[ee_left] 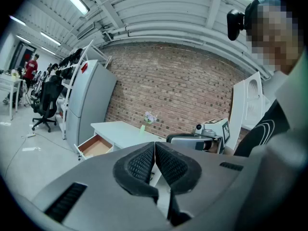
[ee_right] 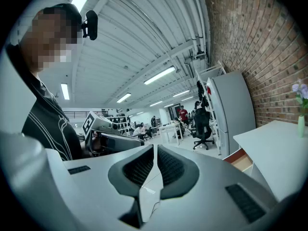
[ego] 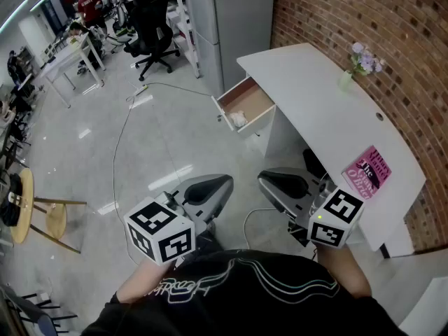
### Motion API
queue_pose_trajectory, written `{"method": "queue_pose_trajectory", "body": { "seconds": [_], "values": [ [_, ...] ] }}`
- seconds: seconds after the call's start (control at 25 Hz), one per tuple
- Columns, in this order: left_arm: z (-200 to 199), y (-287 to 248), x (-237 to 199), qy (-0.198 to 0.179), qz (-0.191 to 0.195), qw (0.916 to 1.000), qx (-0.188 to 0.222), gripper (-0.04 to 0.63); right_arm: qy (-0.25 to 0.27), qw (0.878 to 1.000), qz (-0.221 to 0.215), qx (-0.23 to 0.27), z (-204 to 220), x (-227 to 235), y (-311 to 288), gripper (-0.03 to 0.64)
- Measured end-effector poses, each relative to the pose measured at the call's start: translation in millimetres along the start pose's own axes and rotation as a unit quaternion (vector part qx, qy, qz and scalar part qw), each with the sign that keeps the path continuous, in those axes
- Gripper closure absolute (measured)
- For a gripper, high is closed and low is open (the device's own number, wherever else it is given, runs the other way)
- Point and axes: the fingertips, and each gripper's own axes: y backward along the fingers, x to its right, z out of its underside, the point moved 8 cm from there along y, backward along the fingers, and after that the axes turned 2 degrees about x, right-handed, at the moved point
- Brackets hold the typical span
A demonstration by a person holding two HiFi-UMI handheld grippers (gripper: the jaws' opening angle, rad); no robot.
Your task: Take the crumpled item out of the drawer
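Observation:
A white desk (ego: 315, 96) stands against the brick wall, and its wooden drawer (ego: 253, 98) is pulled open at the left end. A pale crumpled item (ego: 238, 119) lies in the drawer's near corner. Both grippers are held close to my body, well short of the drawer. My left gripper (ego: 222, 185) is shut with nothing between its pads (ee_left: 144, 163). My right gripper (ego: 266, 180) is also shut and empty, its pads (ee_right: 168, 165) meeting. From the left gripper view the open drawer (ee_left: 94, 147) shows at a distance, its contents hidden.
A pink book (ego: 368, 171) lies on the desk's near end and a small vase of flowers (ego: 360, 63) stands by the wall. A grey fridge (ego: 231, 19) stands beyond the desk. A cable (ego: 122, 138) runs across the floor. A round stool (ego: 28, 208) is at left.

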Motion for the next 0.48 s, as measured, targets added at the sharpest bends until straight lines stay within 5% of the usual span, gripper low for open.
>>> {"method": "queue_pose_trajectory", "body": {
  "seconds": [0.48],
  "values": [
    [10, -4, -3, 0.018, -0.018, 0.9997, -0.004, 0.572, -0.016, 1.000, -0.007, -0.024, 13, 6, -3, 0.561]
  ]
}}
